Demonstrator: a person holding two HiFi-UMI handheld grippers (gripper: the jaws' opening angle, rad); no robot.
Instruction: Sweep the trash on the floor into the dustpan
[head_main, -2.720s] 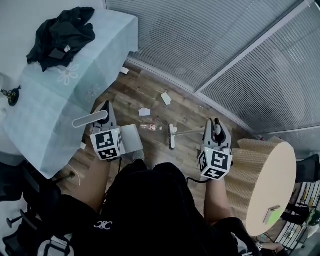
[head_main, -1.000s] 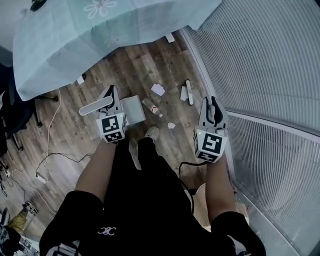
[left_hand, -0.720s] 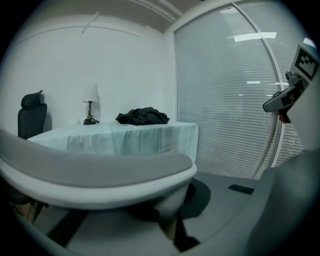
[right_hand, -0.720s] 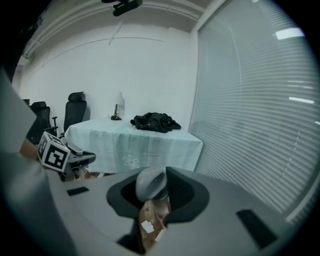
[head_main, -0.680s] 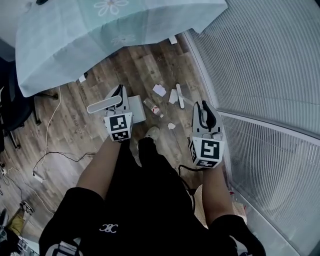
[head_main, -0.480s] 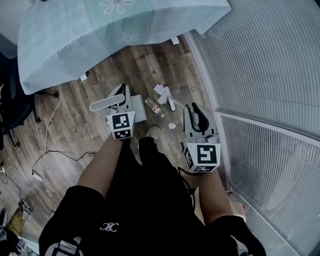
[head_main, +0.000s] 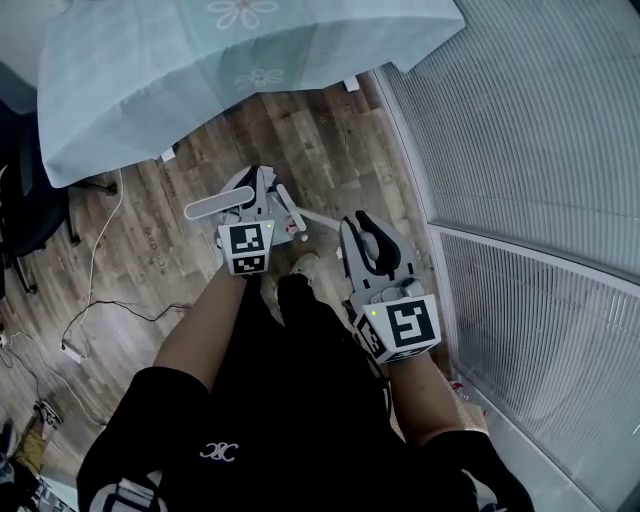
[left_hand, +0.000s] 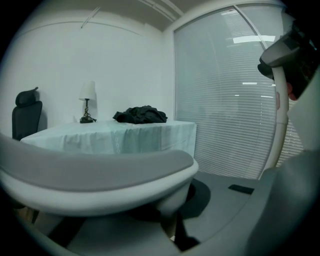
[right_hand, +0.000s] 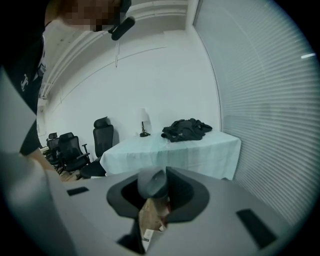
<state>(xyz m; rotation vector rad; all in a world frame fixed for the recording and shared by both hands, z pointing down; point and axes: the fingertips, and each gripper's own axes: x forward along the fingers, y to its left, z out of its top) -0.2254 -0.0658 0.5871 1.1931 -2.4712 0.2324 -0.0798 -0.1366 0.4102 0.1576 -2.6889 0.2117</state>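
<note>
My left tool is clenched on the dustpan handle. In the left gripper view that pale handle lies broad across the jaws, filling the lower frame. The pan itself is mostly hidden behind the tool in the head view, low over the wooden floor.

My right tool is clamped on the broom; in the right gripper view its grey handle end sits between the jaws, seen end-on. From the head view the white stick slants from that tool toward the dustpan, and its head lies just beside my left tool.

The trash — a few small scraps — lies on the floor by the broom head, close to the dustpan and just ahead of my shoe. Whether any scrap is in the pan I cannot tell.

Beyond stands the tabletop under a pale blue cloth, with a black garment and a lamp on it. Blinds run along my right.
</note>
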